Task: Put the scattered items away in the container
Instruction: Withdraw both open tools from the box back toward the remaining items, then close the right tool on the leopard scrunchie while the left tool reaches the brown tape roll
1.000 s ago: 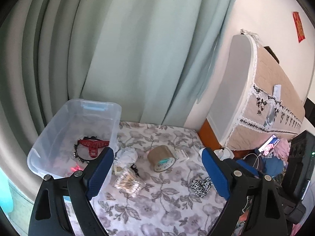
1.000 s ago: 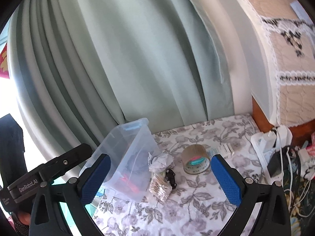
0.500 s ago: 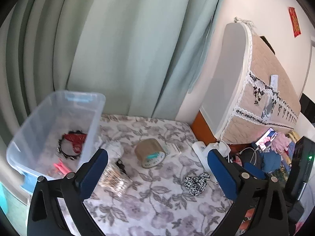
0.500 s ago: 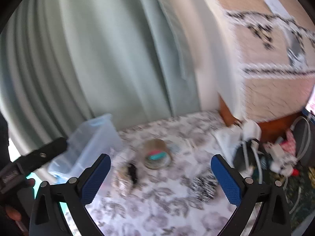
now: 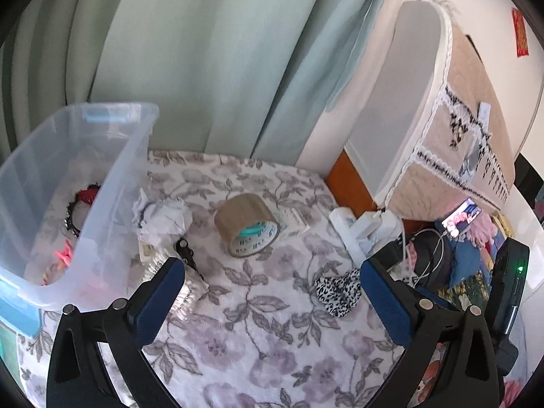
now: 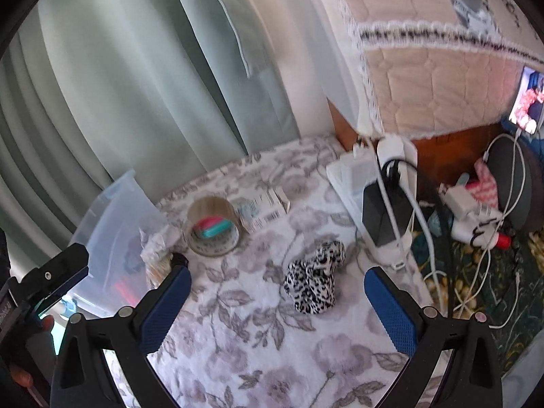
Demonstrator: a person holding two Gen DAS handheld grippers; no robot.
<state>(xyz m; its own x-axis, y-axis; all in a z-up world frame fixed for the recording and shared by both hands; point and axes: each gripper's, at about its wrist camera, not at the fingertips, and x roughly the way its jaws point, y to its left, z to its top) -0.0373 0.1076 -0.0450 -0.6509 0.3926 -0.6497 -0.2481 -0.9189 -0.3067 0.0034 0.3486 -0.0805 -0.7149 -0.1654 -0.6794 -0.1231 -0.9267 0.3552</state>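
Tape roll (image 5: 247, 227) beside crumpled paper (image 5: 163, 216); scrunchie (image 6: 314, 280) near power strip (image 6: 391, 204)

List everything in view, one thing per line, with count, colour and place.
storage bin: 1, clear plastic, left end of the floral cloth
headband: 1, red and black, inside the bin
tape roll: 1, brown, mid-cloth, on its side
crumpled paper: 1, white, beside the bin wall
cotton swab pack: 1, clear, in front of the paper
black clip: 1, next to the swab pack
small box: 1, white, right of the tape
scrunchie: 1, black-and-white leopard print, right part of cloth
power strip: 1, white, right edge of cloth, black adapter plugged in
phone: 1, screen lit, far right
curtain: pale green, behind
left gripper: blue pads, open, empty
right gripper: blue pads, open, above the scrunchie
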